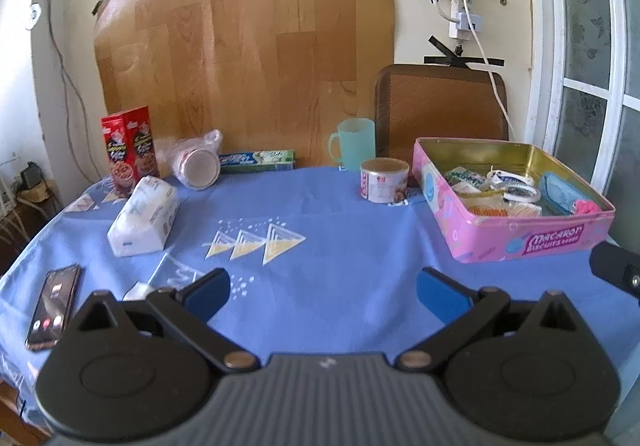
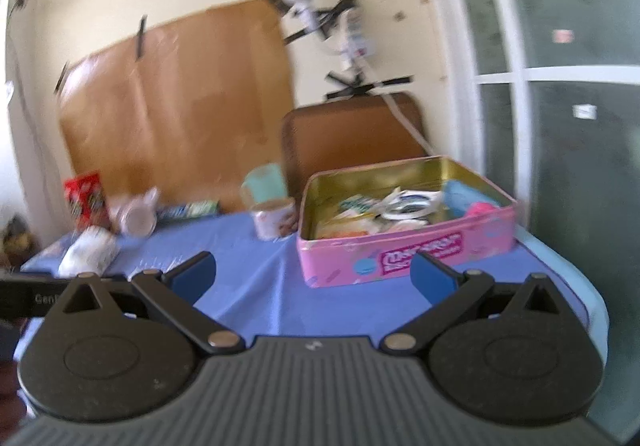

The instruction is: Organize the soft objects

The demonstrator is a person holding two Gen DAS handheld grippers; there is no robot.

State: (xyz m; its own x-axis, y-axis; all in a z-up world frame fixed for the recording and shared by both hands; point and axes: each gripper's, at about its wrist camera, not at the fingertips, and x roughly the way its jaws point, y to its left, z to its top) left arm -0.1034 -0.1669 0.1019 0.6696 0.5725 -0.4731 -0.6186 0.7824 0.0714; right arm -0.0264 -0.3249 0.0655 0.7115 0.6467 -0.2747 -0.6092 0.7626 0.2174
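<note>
Here both grippers hang low over the near edge of the tabletop (image 1: 340,230), jaws spread wide and empty: the left gripper (image 1: 323,292) faces the middle of the blue cloth, the right gripper (image 2: 313,273) faces the pink tin (image 2: 404,250). The likeliest soft thing to sort is the tissue pack (image 1: 143,216), lying on its side at about 10 o'clock in the left view, well apart from the tin (image 1: 516,234) at 2 o'clock (which already holds tape rolls and small packets). A phone (image 1: 52,306) lies near the pack at 8 o'clock, and a thin clear bag (image 1: 176,272) sits just ahead of the left finger.

My judgement: the step is the reach for the pack. Go in with the left gripper, jaws across the pack's short width, and close gently at its middle so it compresses without slipping. Steer clear of the phone and bag. The right view is blurred, so fine detail in the tin is uncertain.
</note>
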